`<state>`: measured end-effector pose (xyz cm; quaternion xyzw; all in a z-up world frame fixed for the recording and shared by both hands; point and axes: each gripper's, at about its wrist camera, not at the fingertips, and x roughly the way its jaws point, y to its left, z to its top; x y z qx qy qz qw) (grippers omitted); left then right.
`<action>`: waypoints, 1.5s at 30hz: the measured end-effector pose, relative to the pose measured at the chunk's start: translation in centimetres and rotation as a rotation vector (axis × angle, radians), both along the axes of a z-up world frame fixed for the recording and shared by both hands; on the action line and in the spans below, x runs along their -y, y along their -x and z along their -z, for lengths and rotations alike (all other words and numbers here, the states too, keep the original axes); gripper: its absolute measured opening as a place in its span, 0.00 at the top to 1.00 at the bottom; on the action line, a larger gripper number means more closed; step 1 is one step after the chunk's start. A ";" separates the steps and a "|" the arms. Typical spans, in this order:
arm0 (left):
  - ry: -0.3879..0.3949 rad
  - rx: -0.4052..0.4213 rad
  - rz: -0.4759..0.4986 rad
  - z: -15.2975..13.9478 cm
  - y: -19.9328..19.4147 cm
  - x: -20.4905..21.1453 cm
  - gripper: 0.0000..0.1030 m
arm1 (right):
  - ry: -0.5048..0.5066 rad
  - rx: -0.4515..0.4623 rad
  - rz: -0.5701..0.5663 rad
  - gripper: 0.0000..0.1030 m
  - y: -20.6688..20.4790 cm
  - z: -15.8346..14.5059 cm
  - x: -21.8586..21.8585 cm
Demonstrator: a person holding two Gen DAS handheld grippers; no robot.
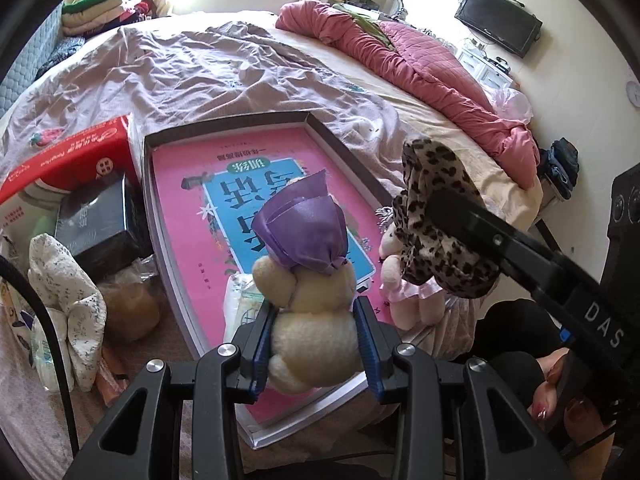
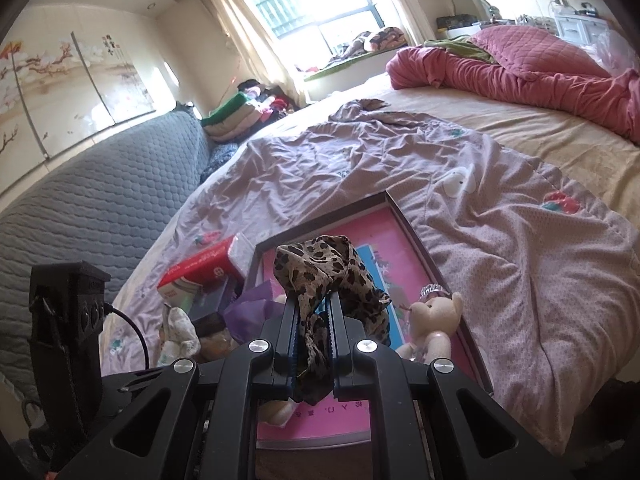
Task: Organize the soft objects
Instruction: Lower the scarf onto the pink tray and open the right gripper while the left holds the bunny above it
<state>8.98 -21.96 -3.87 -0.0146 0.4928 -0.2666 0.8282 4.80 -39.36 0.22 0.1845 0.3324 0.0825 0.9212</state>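
My left gripper (image 1: 316,312) is shut on a cream teddy bear (image 1: 312,304) wearing a purple satin cap; the bear hangs just above a shallow box (image 1: 320,128) with a pink printed sheet inside. My right gripper (image 2: 314,312) is shut on a leopard-print cloth (image 2: 320,268), which bunches up above the fingers. In the left wrist view that cloth (image 1: 432,184) and the right gripper's black fingers (image 1: 460,212) sit to the right of the bear. A second small bear (image 2: 436,320) in a pink skirt lies at the box's right edge, and in the left wrist view this pink-skirted bear (image 1: 404,292) lies under the cloth.
Left of the box lie a red carton (image 1: 68,160), a black box (image 1: 100,220), a white floral cloth (image 1: 68,292) and a brown soft thing (image 1: 128,304). A crumpled lilac sheet (image 2: 400,168) covers the bed, a pink quilt (image 2: 520,72) lies far right. A person's hand (image 1: 560,392) holds the right gripper.
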 end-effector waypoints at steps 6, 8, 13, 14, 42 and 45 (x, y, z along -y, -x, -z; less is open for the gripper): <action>0.038 -0.032 0.023 0.8 -0.1 0.7 0.63 | 0.007 -0.020 -0.003 0.88 -0.4 0.7 0.0; 0.048 -0.038 0.038 1.0 0.0 1.2 0.63 | 0.006 -0.023 -0.002 0.88 -0.6 0.9 0.1; 0.039 -0.052 0.046 2.0 -0.3 1.8 0.63 | 0.011 -0.038 -0.008 0.88 -0.9 1.7 -0.1; 0.033 -0.055 0.045 2.2 -0.4 1.8 0.63 | 0.010 -0.040 -0.008 0.88 -0.9 1.8 -0.1; 0.019 -0.065 0.013 3.6 -2.8 0.8 0.62 | -0.022 -0.154 0.016 0.86 -4.0 6.3 0.3; 0.019 -0.063 0.016 3.7 -2.9 0.7 0.62 | -0.038 -0.163 0.017 0.86 -4.5 6.6 0.4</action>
